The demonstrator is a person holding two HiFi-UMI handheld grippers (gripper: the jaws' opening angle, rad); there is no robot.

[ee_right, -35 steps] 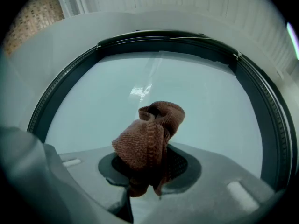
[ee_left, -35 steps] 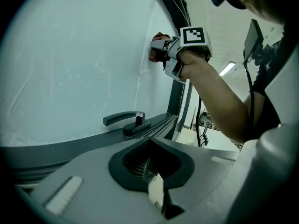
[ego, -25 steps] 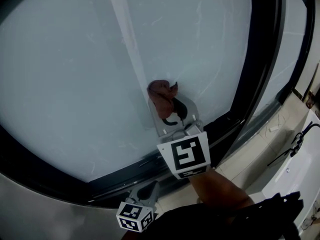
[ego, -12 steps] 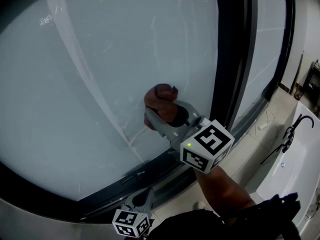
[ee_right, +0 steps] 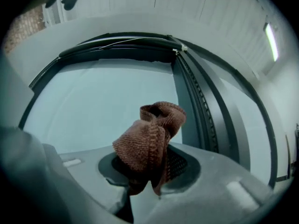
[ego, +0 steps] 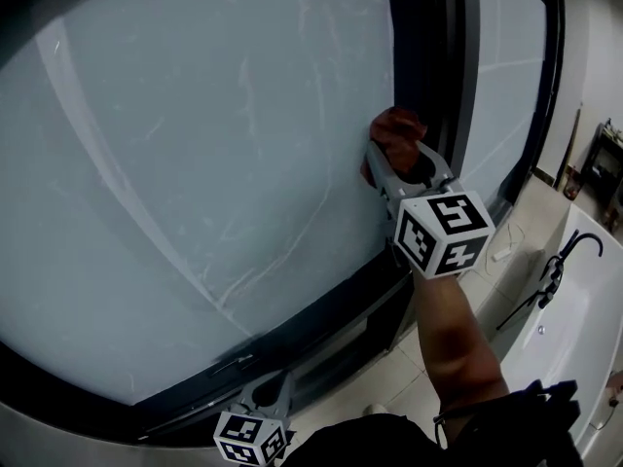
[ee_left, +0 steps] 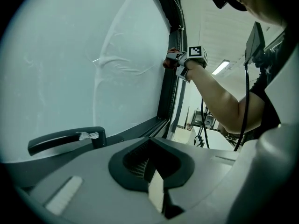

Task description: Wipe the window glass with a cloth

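Cloth (ego: 394, 132) clamped in right gripper (ego: 397, 168), against window glass (ego: 195, 144)

- cloth (ee_right: 149, 141): reddish-brown throughout; a fine ribbed weave is shown.
- window glass (ego: 195, 144): pale blue-grey and milky; faint whitish streaks are scattered over it.
- window frame (ego: 435, 66): dark grey to black.
- right gripper (ego: 394, 161): light grey body, with black recesses around the pads; its cube is covered in black-and-white square markers.
- left gripper (ego: 271, 385): finished in the same light grey; its cube is patterned in the same black and white.
- floor (ego: 531, 217): laid in beige tiles.
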